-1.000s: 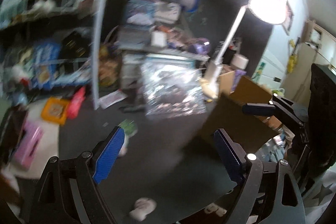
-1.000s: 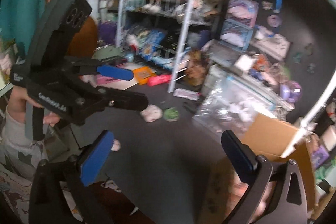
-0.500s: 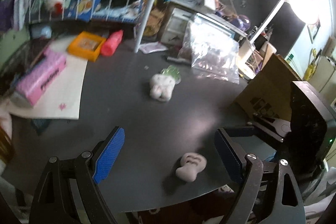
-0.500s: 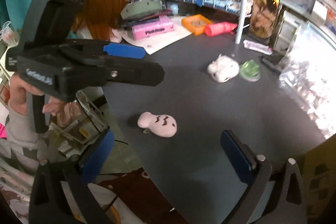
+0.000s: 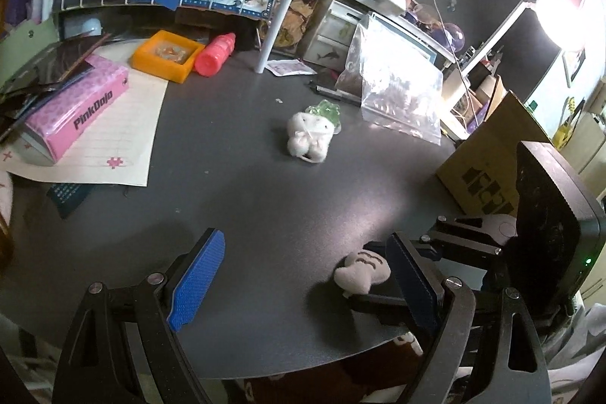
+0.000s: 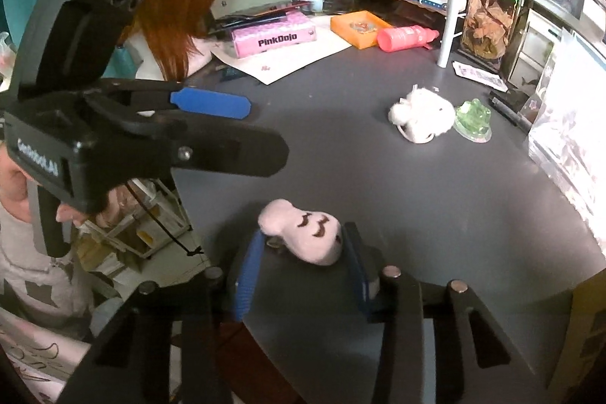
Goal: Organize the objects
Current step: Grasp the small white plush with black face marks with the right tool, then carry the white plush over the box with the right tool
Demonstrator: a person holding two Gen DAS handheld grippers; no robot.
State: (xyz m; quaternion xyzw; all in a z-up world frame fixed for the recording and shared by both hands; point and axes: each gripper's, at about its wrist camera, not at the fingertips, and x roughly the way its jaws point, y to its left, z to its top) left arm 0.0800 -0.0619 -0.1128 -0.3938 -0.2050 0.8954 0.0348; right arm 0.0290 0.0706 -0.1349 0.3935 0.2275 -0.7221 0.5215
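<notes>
Orange tray (image 5: 166, 60) holds small bits; right gripper (image 6: 299, 265) has just been closing on pink plush (image 6: 303, 233); left gripper (image 5: 303, 281) wide.

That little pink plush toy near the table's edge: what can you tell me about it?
The pink plush toy is small, soft and fuzzy, with dark stitched marks like closed eyes. It lies on its side on the dark table, near the front edge. The right gripper has just been closing around it; its blue pads flank the toy's sides, apparently touching. A small metal clasp shows underneath.

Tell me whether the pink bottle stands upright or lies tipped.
Tipped: the pink bottle lies on its side beside the orange tray.
</notes>
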